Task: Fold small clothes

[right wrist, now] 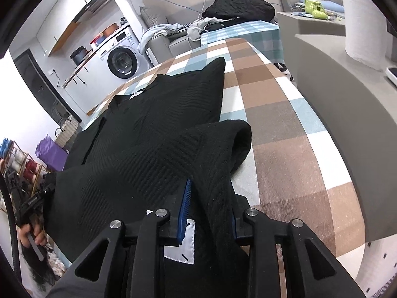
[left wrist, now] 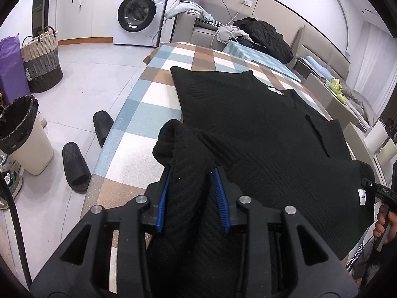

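Observation:
A black ribbed knit sweater (left wrist: 248, 124) lies spread on a checked tablecloth (left wrist: 139, 114), its collar with a white label at the far side. My left gripper (left wrist: 192, 173) is shut on a bunched near corner of the sweater, lifted off the table. In the right wrist view the same sweater (right wrist: 148, 129) fills the middle, and my right gripper (right wrist: 211, 191) is shut on its other near corner, a white care tag (right wrist: 187, 245) hanging between the blue pads (right wrist: 184, 206). The right gripper also shows at the left view's right edge (left wrist: 377, 191).
A bin (left wrist: 22, 134) and two black slippers (left wrist: 74, 166) sit on the floor left of the table. A washing machine (left wrist: 139, 12), a woven basket (left wrist: 41, 59) and a sofa with clothes (left wrist: 263, 34) stand beyond. A grey counter (right wrist: 342, 114) runs along the table's right.

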### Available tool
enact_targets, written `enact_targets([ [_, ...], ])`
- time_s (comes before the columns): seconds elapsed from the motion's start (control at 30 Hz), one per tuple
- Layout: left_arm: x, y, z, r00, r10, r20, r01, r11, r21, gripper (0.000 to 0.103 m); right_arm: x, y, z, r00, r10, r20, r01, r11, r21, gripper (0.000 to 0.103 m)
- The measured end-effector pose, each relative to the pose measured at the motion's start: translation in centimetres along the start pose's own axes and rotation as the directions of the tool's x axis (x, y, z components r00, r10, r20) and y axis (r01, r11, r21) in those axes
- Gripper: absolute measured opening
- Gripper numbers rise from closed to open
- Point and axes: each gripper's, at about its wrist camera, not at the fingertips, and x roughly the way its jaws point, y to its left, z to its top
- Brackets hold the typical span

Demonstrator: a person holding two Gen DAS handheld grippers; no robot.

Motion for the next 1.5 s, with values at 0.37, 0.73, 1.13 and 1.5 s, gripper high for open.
enact_targets([
  [0.37, 0.8, -0.3, 0.2, 1.0, 0.012, -0.017, -0.012, 1.0, 0.008, 0.031, -0.3, -0.2, -1.4, 1.0, 0.006, -0.002, -0.006, 1.0, -0.015, 0.029],
  [0.73, 0.6, -0.8, 0.2, 0.999, 0.039, -0.018, -0.039, 0.999, 0.019, 0.036, -0.5, 0.5, -1.3, 1.0, -0.013, -0.016, 0.012, 0.999, -0.042, 0.036],
  [1.13, -2.5, 0.9, -0.8, 0.998, 0.054, 0.022, -0.054, 0.999, 0.007, 0.057, -2.9, -0.7, -1.4, 1.0, -0.002, 0.025, 0.002, 1.0, -0.027, 0.045],
  [1.5, -2.0, 0.8, -3.2, 0.997, 0.067, -0.022, -0.066, 0.997, 0.047, 0.031, -4.7, -1.3, -4.2, 1.0, 0.021, 0.014, -0.02, 0.998, -0.064, 0.046],
])
